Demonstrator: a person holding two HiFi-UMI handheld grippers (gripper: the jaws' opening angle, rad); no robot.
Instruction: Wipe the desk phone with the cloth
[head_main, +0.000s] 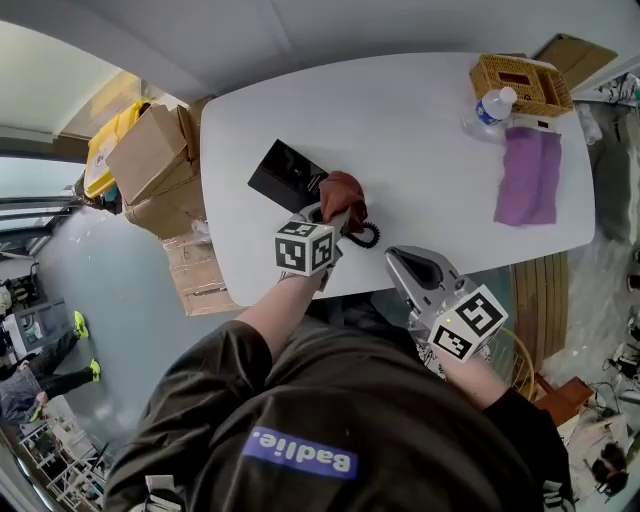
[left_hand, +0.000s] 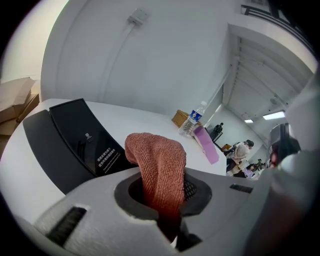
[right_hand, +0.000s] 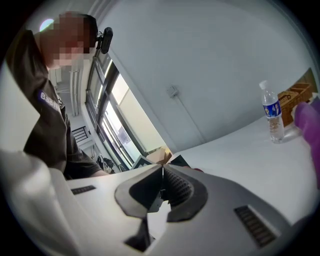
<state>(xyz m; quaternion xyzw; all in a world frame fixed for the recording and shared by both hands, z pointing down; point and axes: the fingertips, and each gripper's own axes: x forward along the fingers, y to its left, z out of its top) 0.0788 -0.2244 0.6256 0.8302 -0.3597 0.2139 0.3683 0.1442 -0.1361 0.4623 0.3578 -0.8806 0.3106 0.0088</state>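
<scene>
Right now the left tool (head_main: 335, 218) pinches the red-brown cloth (head_main: 345, 190), right over the black desk phone (head_main: 285, 172), left of the middle of the head view on the white tabletop (head_main: 420, 150). The right tool (head_main: 405, 262) is closed and empty. I think most of the wiping is still left.

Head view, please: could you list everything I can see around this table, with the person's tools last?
table: one, white, centre.
desk phone: one, black, on the table's left part.
cloth: one, rust red, over the phone.
phone cord: one, black, coiled, beside the cloth.
water bottle: one, clear, blue label, far right corner.
wicker basket: one, tan, beside the bottle.
purple cloth: one, flat, right end.
cardboard boxes: several, brown, left of the table.
left claw: one, grey, shut on the cloth.
right claw: one, grey, shut, empty, at the table's near edge.
</scene>
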